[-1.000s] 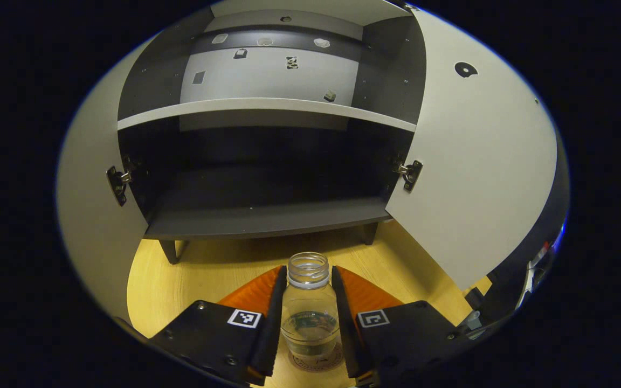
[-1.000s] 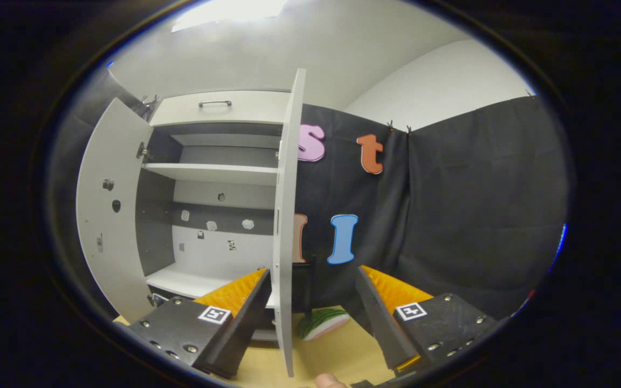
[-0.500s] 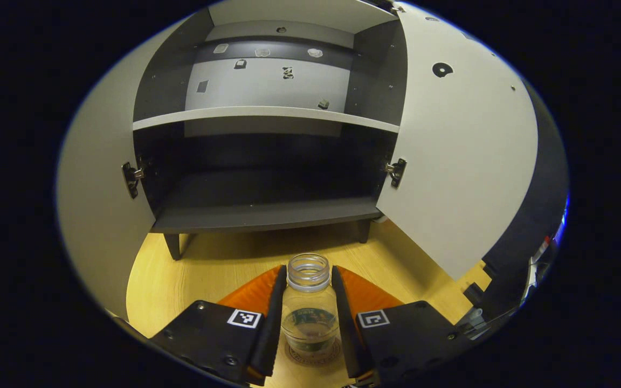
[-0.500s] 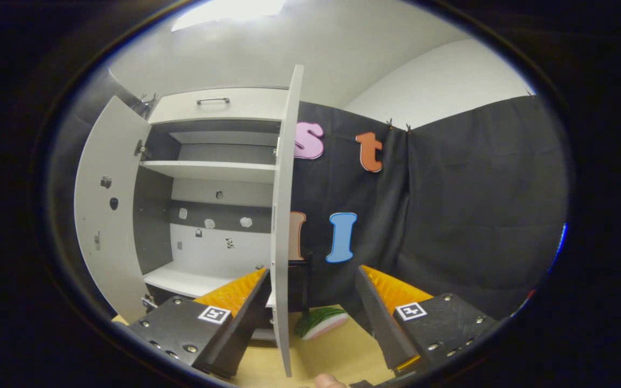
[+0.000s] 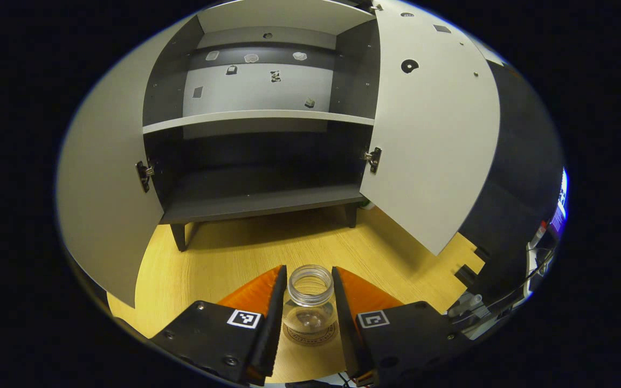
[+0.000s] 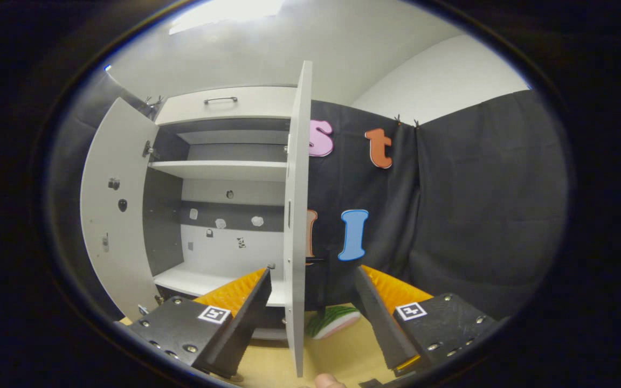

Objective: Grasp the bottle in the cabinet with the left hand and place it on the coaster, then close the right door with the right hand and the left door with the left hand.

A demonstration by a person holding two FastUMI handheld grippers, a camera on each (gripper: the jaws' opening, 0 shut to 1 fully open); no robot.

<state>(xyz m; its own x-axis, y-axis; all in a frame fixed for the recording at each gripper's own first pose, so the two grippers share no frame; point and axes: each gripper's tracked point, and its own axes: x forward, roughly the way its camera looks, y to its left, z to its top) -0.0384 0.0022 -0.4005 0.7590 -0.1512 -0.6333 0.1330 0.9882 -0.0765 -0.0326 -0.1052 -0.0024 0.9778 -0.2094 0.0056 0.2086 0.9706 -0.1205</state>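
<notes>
Pretty sure I'm working in a staged recording booth, not a real home: black cloth wall [image 6: 477, 205] pinned up behind everything, a small white-and-grey cabinet [image 5: 259, 116] sitting on a light wood tabletop [image 5: 219, 264], plain white ceiling [image 6: 299, 48] overhead.

Bottle on coaster, cabinet doors open

The clear, capless glass bottle [image 5: 310, 302] stands upright on the round brown coaster [image 5: 310, 337] on the wooden counter [image 5: 224, 264], near the dark cabinet [image 5: 256, 161]. Its white left door [image 5: 105, 183] and white right door [image 5: 434, 140] both stand wide open.
</notes>
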